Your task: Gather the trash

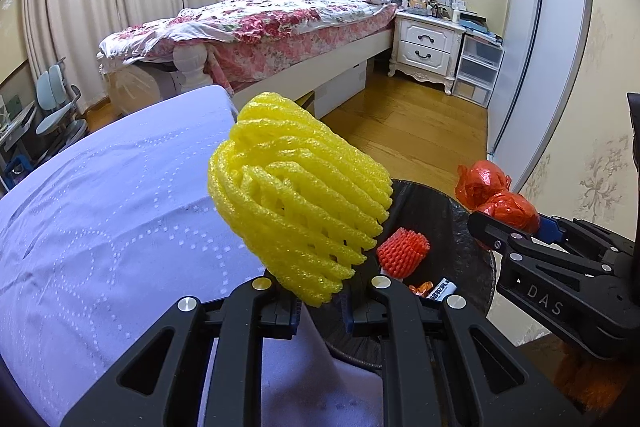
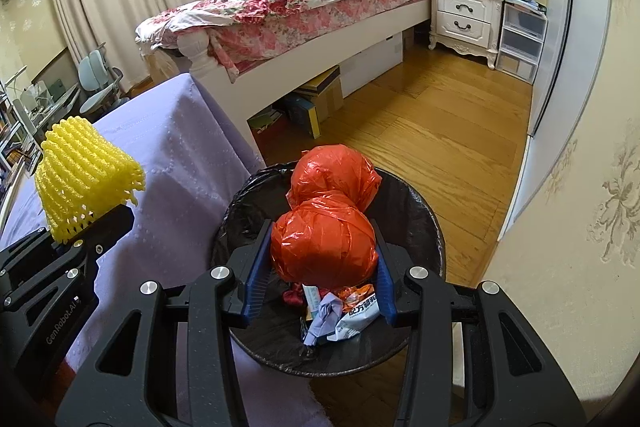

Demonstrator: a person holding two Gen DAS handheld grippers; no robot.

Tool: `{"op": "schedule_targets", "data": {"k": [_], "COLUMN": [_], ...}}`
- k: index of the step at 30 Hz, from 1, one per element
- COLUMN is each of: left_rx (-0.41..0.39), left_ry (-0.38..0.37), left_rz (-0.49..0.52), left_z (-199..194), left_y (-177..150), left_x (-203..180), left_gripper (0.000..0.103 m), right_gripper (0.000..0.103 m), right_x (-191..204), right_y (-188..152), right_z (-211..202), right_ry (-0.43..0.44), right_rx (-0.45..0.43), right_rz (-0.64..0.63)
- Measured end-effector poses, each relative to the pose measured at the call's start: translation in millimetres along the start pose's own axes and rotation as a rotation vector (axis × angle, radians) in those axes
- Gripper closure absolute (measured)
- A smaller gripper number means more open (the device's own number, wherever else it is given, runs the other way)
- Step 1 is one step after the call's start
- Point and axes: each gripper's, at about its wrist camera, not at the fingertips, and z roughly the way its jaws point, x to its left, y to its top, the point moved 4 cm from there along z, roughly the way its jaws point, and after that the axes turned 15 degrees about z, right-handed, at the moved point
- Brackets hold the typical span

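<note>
While the left gripper [image 1: 320,301] clamps a yellow foam net [image 1: 300,195], its fingertips are hidden. The right gripper [image 2: 322,267], marked "DAS", squeezes an orange bag [image 2: 326,239] over the bin [image 2: 434,227].

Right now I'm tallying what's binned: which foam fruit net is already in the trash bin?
The small red foam net, lying inside the black-lined bin. The larger yellow foam net is not in it; the left tool holds it beside the bin.
</note>
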Motion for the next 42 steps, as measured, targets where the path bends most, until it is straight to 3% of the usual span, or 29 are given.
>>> {"op": "schedule_targets", "data": {"k": [3, 5, 6, 8, 14, 30, 42], "left_rx": [0.019, 0.023, 0.023, 0.022, 0.007, -0.001, -0.033], "left_ry": [-0.008, -0.006, -0.005, 0.0, 0.023, 0.089, 0.119], "left_rz": [-0.007, -0.015, -0.017, -0.02, -0.026, -0.061, -0.087], "left_z": [4, 6, 6, 6, 0, -21, -49], "left_y": [0, 1, 2, 1, 0, -7, -16], "left_x": [-1, 1, 2, 1, 1, 15, 24], "left_gripper": [0.082, 0.065, 0.062, 0.051, 0.032, 0.022, 0.021], "right_gripper": [0.059, 0.059, 0.058, 0.049, 0.042, 0.019, 0.015], "right_x": [-2, -4, -5, -6, -6, -9, 10], "right_y": [1, 2, 2, 3, 7, 6, -5], "right_z": [4, 4, 4, 5, 4, -17, -40], "right_ry": [0.0, 0.0, 0.001, -0.001, -0.012, -0.07, -0.063], "right_rx": [0.005, 0.004, 0.003, -0.004, -0.019, -0.098, -0.138], "right_rz": [0.009, 0.016, 0.021, 0.026, 0.038, 0.024, -0.011]}}
